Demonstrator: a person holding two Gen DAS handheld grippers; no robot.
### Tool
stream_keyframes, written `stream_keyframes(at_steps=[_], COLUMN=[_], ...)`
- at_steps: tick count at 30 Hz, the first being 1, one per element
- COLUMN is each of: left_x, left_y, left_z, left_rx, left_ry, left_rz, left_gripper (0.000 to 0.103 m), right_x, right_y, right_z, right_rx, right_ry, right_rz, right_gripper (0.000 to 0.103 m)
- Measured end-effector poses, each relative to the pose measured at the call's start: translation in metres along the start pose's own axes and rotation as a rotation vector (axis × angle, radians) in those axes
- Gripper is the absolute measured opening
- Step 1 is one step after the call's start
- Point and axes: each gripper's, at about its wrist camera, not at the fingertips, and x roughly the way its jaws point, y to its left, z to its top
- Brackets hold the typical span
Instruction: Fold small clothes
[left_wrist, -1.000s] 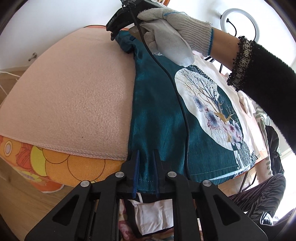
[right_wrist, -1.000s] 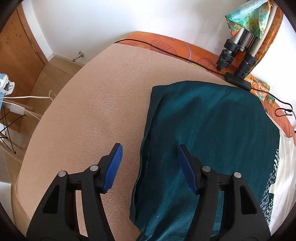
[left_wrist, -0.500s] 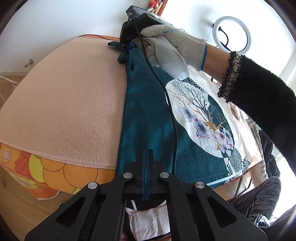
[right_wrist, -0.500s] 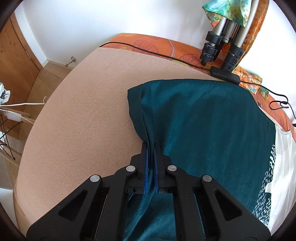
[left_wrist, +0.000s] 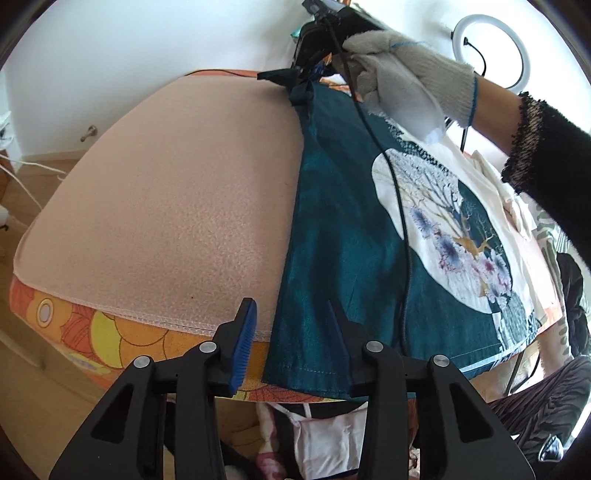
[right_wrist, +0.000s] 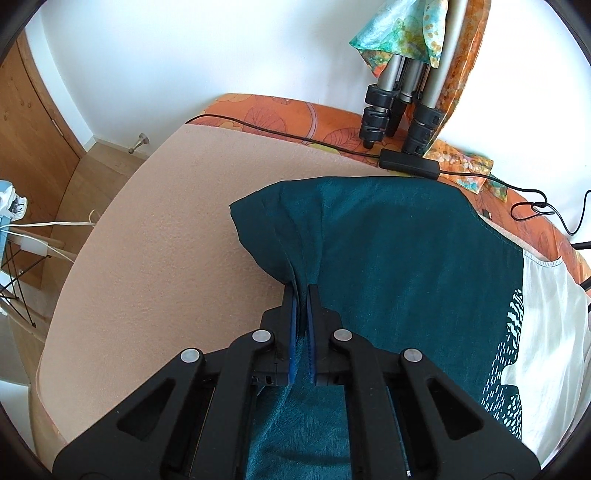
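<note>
A teal garment (left_wrist: 343, 236) with a white round tree-and-flower print lies on the pink blanket (left_wrist: 177, 206). My left gripper (left_wrist: 291, 325) is open, its jaws on either side of the garment's near hem corner at the table's front edge. My right gripper (right_wrist: 302, 306) is shut on a bunched fold of the teal garment (right_wrist: 399, 266) near its far left corner. In the left wrist view the right gripper (left_wrist: 314, 55) shows at the far end, held by a white-gloved hand (left_wrist: 402, 77), lifting the fabric.
A black cable (left_wrist: 399, 206) trails from the right gripper across the garment. Tripod legs (right_wrist: 402, 110) and a black power adapter (right_wrist: 410, 166) stand at the table's far edge. An orange floral cloth (left_wrist: 110, 332) lies under the blanket. A ring light (left_wrist: 487, 48) is at the back right.
My left gripper has opened and let go of the near hem. My right gripper, open a second ago, shut on the far fold and has lifted it slightly.
</note>
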Motion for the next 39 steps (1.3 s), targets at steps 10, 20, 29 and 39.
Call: stream_keyframes(at_steps=[10, 20, 29, 39], left_x=[0.000, -0.025, -0.018, 0.015], left_y=[0.005, -0.033, -0.092, -0.150], left_z=[0.000, 0.008, 0.017, 0.007], left_rx=[-0.030, 0.010, 0.084, 0.222], left_ry=[-0.017, -0.087, -0.048, 0.078], left_rz=[-0.124, -0.280, -0.402, -0.429], left_gripper=[0.002, 0.001, 0.001, 0.002], right_x=[-0.007, -0.035, -0.067, -0.050], right_y=[-0.004, -0.035, -0.119, -0.198], right_z=[0.002, -0.012, -0.051, -0.085], right_rx=[0.004, 0.013, 0.147, 0.270], right_ry=[-0.006, -0.040, -0.088, -0.007], right_rz=[0.023, 0.040, 0.057, 0.052], right_gripper=[0.005, 0.005, 0.005, 0.045])
